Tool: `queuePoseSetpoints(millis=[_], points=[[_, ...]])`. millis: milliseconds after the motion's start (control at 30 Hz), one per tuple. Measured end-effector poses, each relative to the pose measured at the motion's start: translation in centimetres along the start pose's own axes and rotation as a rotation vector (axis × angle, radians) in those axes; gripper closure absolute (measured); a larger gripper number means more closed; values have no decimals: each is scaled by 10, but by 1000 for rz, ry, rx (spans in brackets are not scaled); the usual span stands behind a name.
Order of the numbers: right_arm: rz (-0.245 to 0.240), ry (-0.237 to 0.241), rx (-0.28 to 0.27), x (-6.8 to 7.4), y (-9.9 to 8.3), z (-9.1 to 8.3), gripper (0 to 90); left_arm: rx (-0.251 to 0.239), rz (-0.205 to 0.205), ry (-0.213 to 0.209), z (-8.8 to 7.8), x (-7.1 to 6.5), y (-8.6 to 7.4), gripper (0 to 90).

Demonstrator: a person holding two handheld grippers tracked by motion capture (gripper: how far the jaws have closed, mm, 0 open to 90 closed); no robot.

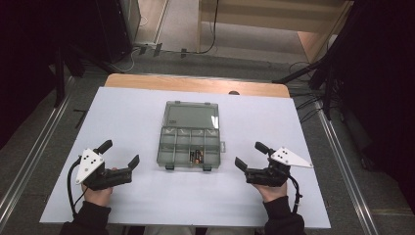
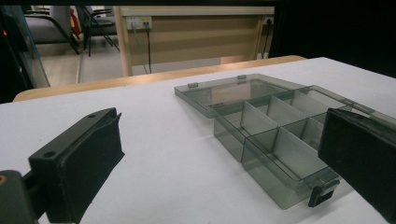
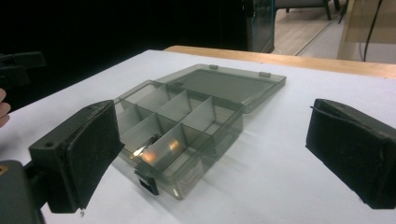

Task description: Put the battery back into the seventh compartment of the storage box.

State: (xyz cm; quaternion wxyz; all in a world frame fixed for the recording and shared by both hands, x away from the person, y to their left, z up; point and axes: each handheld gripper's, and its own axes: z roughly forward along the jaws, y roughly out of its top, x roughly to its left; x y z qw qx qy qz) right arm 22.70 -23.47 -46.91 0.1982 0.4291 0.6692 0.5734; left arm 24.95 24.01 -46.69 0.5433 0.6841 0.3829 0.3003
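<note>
White table (image 1: 122, 112): open organizer box (image 1: 190, 142) between, perhaps equidistant from, both tongs.

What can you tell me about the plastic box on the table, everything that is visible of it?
The box is a flat organiser of smoky, see-through grey plastic. It lies open on the white table, midway between the two grippers, and neither touches it. Its lid is folded back flat on the far side, joined by two small hinges. Thin walls divide the tray into several compartments. Two dark latches sit on the near edge. A small battery-like object lies in a near compartment; the other compartments look empty.
</note>
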Motion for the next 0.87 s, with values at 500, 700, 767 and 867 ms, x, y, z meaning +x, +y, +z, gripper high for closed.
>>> queuePoseSetpoints(millis=[500, 700, 767, 867], points=[[-65, -151, -62, -27, -12, -45, 61, 2, 0, -1, 1, 0, 0, 0], [18, -166, -105, -38, -18, -55, 60, 3, 6, -6, 2, -1, 1, 0], [20, -174, -106, -39, -18, -55, 59, 6, 9, -6, 3, -2, 0, 0], [7, -164, -93, -37, -18, -52, 58, 7, 7, -9, 3, -2, 0, 0]])
